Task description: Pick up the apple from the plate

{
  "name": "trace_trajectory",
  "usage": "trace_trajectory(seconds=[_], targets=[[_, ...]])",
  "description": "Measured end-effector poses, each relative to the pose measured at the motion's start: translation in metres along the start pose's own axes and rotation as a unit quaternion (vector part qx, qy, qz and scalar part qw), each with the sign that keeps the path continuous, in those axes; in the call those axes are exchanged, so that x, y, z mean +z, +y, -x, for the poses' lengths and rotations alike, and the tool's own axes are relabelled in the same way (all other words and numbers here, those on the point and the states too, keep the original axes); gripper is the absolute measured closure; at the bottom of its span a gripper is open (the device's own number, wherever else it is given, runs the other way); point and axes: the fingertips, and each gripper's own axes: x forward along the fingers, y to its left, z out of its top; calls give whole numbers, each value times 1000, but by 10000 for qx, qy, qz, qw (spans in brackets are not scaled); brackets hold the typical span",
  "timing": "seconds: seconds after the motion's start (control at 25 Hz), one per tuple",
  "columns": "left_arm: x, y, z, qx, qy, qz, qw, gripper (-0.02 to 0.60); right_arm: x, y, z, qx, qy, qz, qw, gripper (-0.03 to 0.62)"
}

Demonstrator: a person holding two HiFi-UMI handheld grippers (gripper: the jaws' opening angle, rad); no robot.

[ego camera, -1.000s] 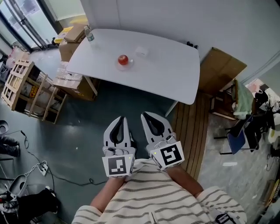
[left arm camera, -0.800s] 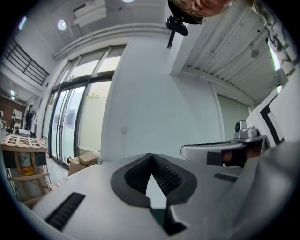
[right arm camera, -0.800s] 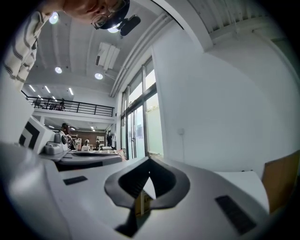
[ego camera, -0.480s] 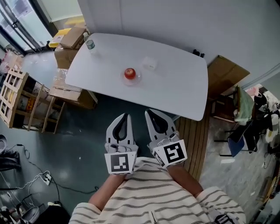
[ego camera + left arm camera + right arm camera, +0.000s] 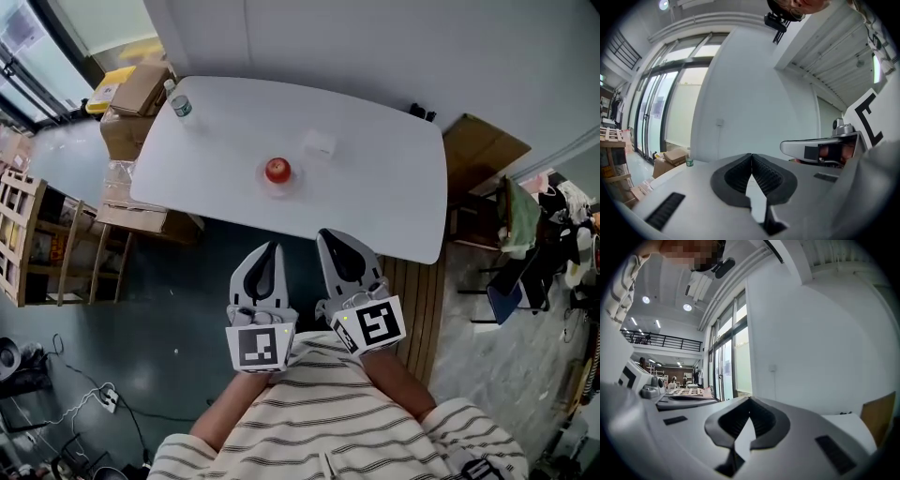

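Note:
In the head view a red apple sits on a small clear plate near the middle of the white table. Both grippers are held side by side in front of the person's striped shirt, short of the table's near edge. My left gripper is shut and empty, with its tips touching. My right gripper is shut and empty too. The left gripper view shows shut jaws, my left gripper pointing level at a white wall. The right gripper view shows the same for my right gripper. Neither gripper view shows the apple.
A water bottle stands at the table's far left corner and a small white box lies behind the plate. Cardboard boxes and a wooden rack are at left. A cardboard sheet and chairs crowd the right.
The table and apple have drawn closer to the grippers in the head view. Both grippers stay shut, side by side.

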Motion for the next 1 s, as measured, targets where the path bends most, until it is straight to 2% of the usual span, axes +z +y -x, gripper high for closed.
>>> trace_trajectory(seconds=[0.16, 0.48, 1.0], targets=[[-6, 4, -13, 5, 75, 70, 9999, 577, -2, -8, -12, -24, 63, 28, 10000, 582], [-19, 15, -46, 163, 228, -34, 9996, 577, -13, -30, -40, 115, 170, -36, 9998, 582], [-83, 48, -106, 539, 851, -67, 9949, 575, -35, -69, -76, 123, 398, -182, 9990, 582]])
